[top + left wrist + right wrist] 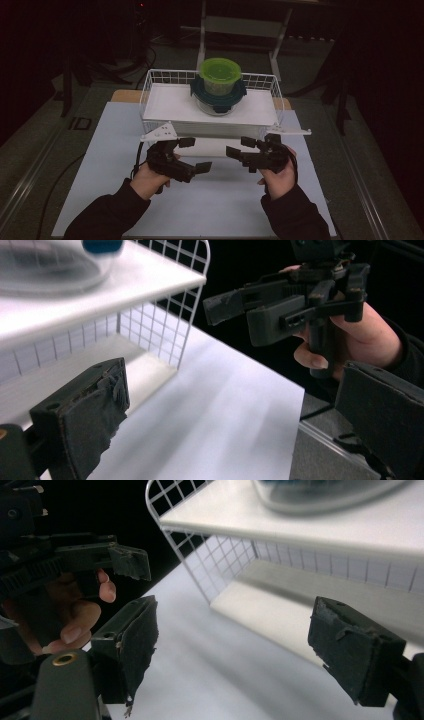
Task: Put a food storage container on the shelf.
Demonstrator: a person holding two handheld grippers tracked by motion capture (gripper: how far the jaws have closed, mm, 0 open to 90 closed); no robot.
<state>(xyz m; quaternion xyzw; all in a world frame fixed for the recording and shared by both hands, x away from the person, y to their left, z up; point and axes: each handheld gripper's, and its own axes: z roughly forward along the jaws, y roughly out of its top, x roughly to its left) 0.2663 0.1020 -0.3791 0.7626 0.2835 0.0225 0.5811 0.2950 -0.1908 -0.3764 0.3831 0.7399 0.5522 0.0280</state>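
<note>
- a white wire-mesh basket rack (pixel 150 92) carrying a white upper shelf board stood at the upper centre of the high view, on a white table sheet (pixel 220 200).
- on that shelf sat a clear round container with a dark teal clip lid (pixel 218 96), and on top of it a smaller round tub with a lime-green lid (pixel 220 75); the stack occupied the upper centre of the frame.
- the left gripper (pixel 196 156), at lower centre-left, had its jaws spread apart with nothing between them; the right gripper (pixel 242 146), at lower centre-right, likewise stood wide and empty. both were in front of the rack, apart from it.
- handling, as judged: the stacked containers looked rigid and smooth-walled, probably light to moderate, and the upper tub could slide off if tilted. the best hold appeared to be on opposite sides of the lower container, below its lid rim, keeping it level.
- the high view gave the whole stack and both lids; the left gripper view showed a blurred clear base (pixel 50 270) at upper left, plus the rack's lower tier (pixel 60 385), which the high view barely revealed.
- the right gripper view showed the rack's rounded wire corner (pixel 155 500) at close range.
</note>
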